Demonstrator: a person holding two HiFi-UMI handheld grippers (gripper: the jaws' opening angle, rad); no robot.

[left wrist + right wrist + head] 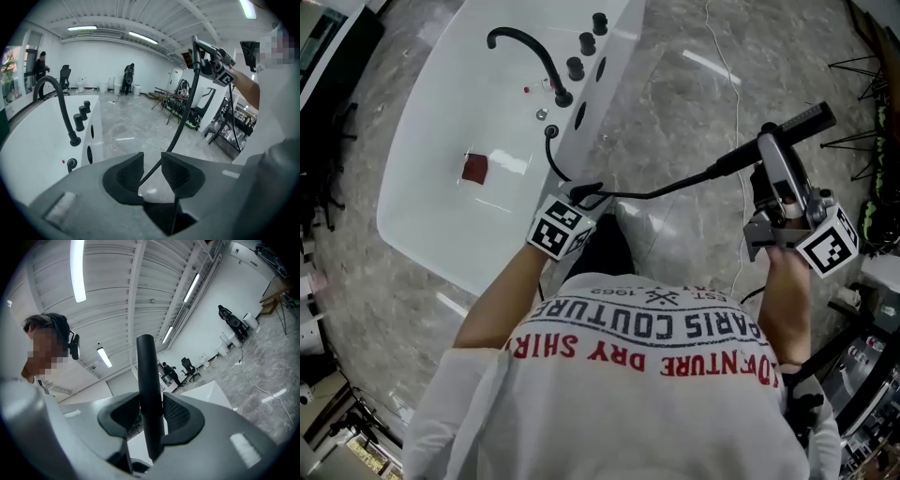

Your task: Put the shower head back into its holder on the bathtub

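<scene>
1. I am gripping the black shower head (pixel 147 376) in my right claw (pixel 151 411), with both jaws pressing on its handle.
2. The shower head is hanging out over the marbled floor (pixel 694 84), level and well apart from the white bathtub (pixel 417 239).
3. My left claw (pixel 152 168) is standing open, and the black hose (pixel 180 126) is running through the gap without the pads pinching it.
4. In the head view that claw is hovering just beside the bathtub's rim, near the curved faucet (pixel 525 45) and the knobs (pixel 586 42).
</scene>
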